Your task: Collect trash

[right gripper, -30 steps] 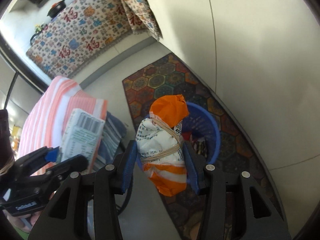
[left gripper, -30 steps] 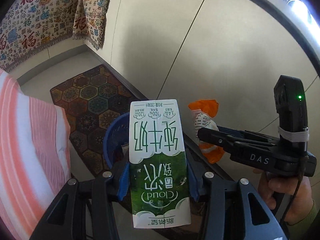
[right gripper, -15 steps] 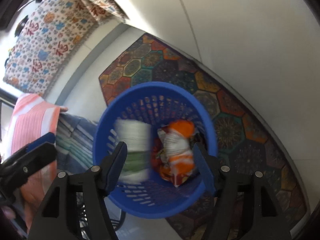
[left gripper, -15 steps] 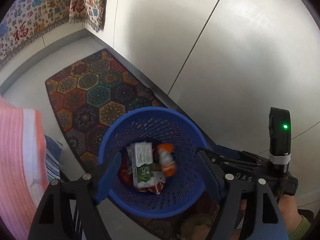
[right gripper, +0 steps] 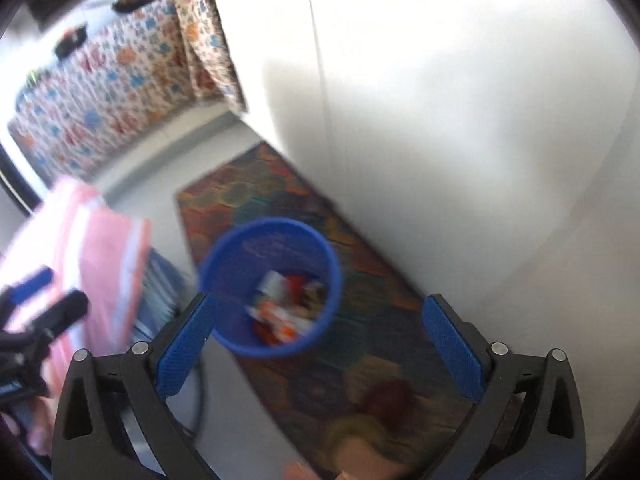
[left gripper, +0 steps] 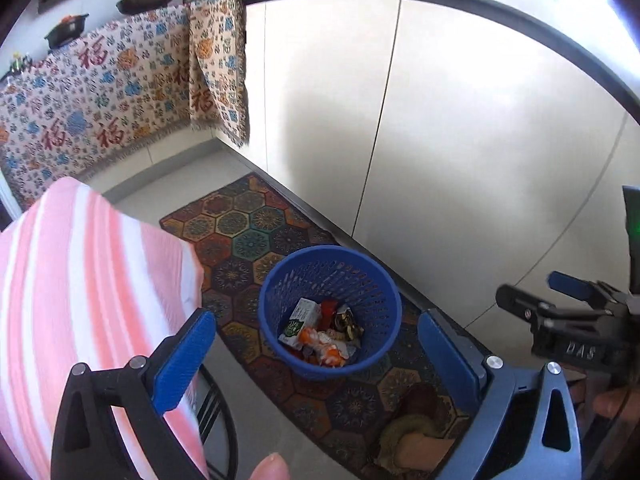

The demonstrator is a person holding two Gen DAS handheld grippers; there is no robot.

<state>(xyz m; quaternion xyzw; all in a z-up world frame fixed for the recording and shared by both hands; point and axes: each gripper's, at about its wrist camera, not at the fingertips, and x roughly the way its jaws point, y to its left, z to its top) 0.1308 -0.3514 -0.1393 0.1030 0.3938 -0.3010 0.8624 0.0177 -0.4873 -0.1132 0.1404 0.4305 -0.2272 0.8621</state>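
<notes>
Left wrist: carton and wrapper lying in bin at 6 o'clock; left gripper and right gripper jaws just opening, now gaping, empty. Drop done.

Below me, grey floor carries a hexagon-patterned rug along the cabinet base. My blue basket sits on that rug.

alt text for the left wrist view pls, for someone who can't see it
A blue basket on a patterned rug holds a milk carton and an orange wrapper. The left gripper frames it with jaws wide open and empty; the right gripper shows at the right edge.
</notes>
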